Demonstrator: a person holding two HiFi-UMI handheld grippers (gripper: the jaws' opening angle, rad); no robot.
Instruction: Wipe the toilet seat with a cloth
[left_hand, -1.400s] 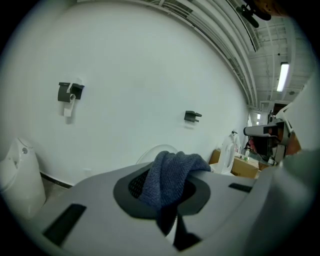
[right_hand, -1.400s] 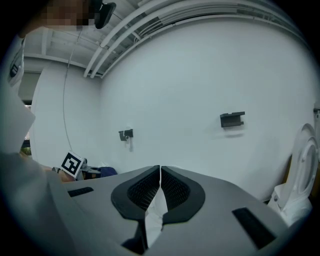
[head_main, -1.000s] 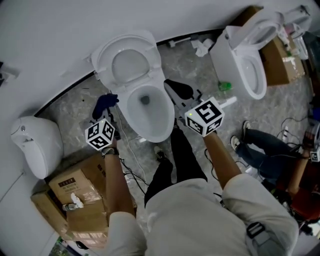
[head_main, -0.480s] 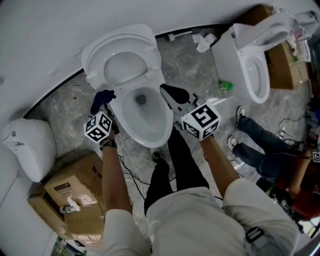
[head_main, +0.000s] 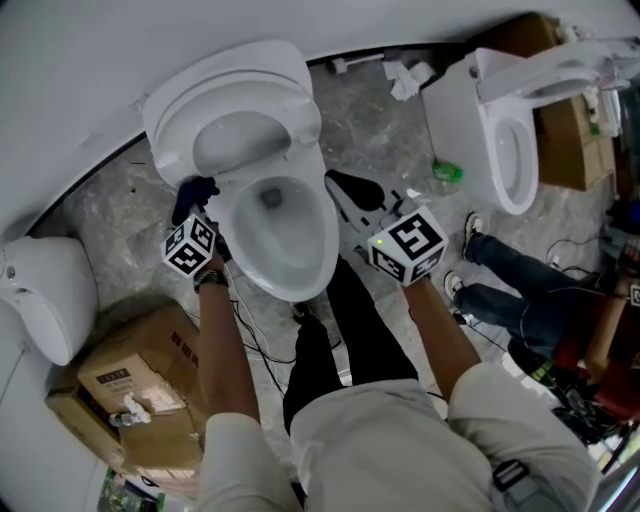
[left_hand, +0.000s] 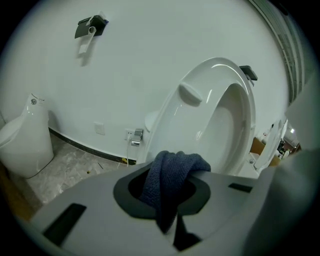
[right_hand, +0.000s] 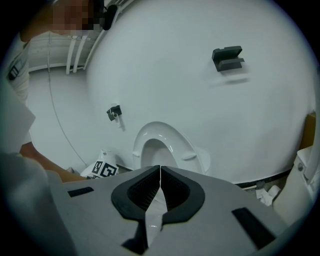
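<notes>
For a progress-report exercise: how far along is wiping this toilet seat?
Done: the dark blue knitted cloth is clamped in the left gripper. In hand: it hovers short of the raised white plastic toilet seat. Left: apparently all the wiping; the right gripper is shut, empty.

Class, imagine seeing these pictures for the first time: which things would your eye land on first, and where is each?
The white toilet in the middle of the head view, its seat tipped up, dominates. Just left of it, the left gripper is shut on a dark blue cloth, while the right gripper is shut and empty at its right. A second toilet stands at the upper right.
</notes>
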